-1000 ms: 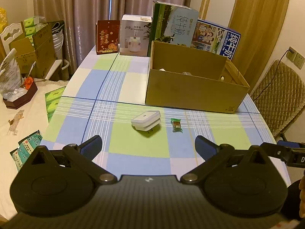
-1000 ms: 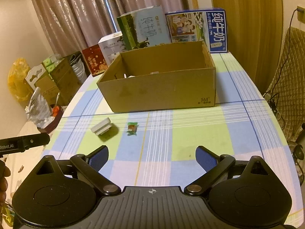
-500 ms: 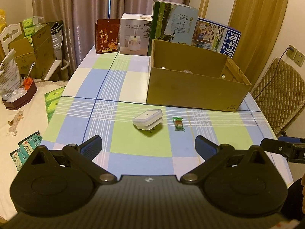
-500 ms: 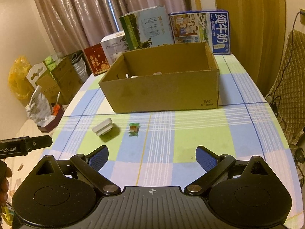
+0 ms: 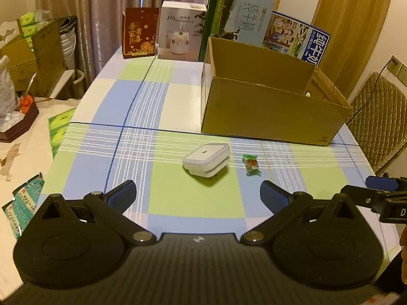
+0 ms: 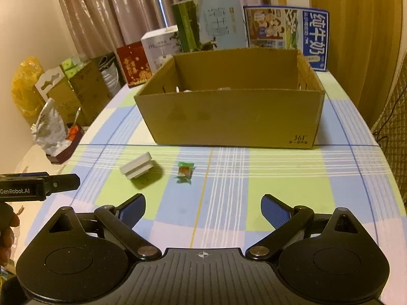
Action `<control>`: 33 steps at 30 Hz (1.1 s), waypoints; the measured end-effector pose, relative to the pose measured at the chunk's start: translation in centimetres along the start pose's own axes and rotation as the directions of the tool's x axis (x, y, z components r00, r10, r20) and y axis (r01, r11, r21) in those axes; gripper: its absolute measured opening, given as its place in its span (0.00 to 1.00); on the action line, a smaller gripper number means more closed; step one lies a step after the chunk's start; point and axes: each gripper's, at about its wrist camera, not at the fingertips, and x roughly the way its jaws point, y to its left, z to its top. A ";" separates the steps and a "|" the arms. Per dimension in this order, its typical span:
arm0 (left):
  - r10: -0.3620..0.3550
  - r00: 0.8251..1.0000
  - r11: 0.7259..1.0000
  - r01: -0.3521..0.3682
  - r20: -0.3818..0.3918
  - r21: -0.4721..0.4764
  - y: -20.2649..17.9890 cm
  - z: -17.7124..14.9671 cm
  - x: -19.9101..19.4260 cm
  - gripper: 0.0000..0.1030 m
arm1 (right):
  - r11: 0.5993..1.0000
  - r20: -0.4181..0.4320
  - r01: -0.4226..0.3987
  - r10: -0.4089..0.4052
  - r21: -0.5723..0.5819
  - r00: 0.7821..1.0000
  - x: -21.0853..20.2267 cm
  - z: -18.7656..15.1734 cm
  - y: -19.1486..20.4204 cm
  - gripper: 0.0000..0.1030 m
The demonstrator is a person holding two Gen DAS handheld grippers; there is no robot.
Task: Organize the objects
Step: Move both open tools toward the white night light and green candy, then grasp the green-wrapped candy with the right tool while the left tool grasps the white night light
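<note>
Both your views now sit a little closer to the table (image 5: 84,117) than a second ago, so the box (image 5: 267,111) looms larger, while the two loose items beside it have not budged.

Take the box as your landmark. Left of its front wall and a little toward you, the white plug (image 5: 206,160) rests flat on a green square of the cloth, untouched. Just right of the plug, also in front of the box, lies the small green candy (image 5: 251,164), apart from the plug and from the box wall. Both are well clear of any finger.

Your left gripper (image 5: 197,193) hovers over the near edge of the table with its tongs spread wide and nothing between them; the plug sits ahead of the gap. Your right gripper (image 6: 203,208) is likewise spread wide and empty, with the candy ahead and to the left of its gap.

Inside the box, a few pale things peek over the front wall (image 6: 223,89) in the right view, too hidden to name. So some sorting looks already done, judging by that. What seems left is the plug and the candy: each wants picking up and dropping into the box. Neither grasp has begun, so I'd put you at the approach for the last two items.
</note>
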 end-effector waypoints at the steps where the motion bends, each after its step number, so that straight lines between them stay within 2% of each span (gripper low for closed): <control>1: -0.002 1.000 1.000 0.002 0.001 0.001 0.1 0.1 0.5 0.99 | 1.000 -0.005 0.002 -0.002 -0.002 1.000 0.5 0.0 0.0 0.92; 4: -0.020 1.000 1.000 0.020 -0.005 0.002 0.6 0.5 2.2 0.99 | 1.000 -0.015 -0.002 0.002 -0.005 1.000 2.3 0.2 0.0 0.91; 9: -0.042 0.999 0.999 0.043 -0.018 0.030 1.0 0.9 5.4 0.97 | 1.000 -0.030 -0.014 0.013 -0.011 0.999 5.2 0.4 0.1 0.78; 11: -0.062 0.998 0.998 0.062 -0.016 0.026 1.3 1.1 6.4 0.93 | 1.000 -0.042 -0.024 0.023 -0.015 0.999 6.6 0.7 0.2 0.67; 19: -0.104 0.994 0.995 0.104 -0.031 0.010 2.4 1.0 10.4 0.77 | 0.998 -0.065 -0.050 0.048 -0.041 0.997 12.1 1.7 0.9 0.47; 23: -0.102 0.994 0.994 0.103 -0.027 0.030 2.5 0.5 11.1 0.76 | 0.997 -0.078 -0.058 0.054 -0.053 0.996 14.8 1.7 1.2 0.41; 30: -0.118 0.993 0.993 0.118 -0.007 0.024 3.1 0.5 11.5 0.76 | 0.994 -0.081 -0.054 0.047 -0.094 0.996 17.6 1.5 2.1 0.36; 32: -0.131 0.991 0.991 0.131 -0.008 0.018 3.1 0.6 12.0 0.76 | 0.991 -0.071 -0.043 0.034 -0.123 0.997 17.9 1.5 2.4 0.25; 33: -0.137 0.991 0.990 0.137 -0.007 0.018 3.1 0.7 12.1 0.76 | 0.991 -0.069 -0.037 0.028 -0.128 0.997 17.9 1.5 2.3 0.23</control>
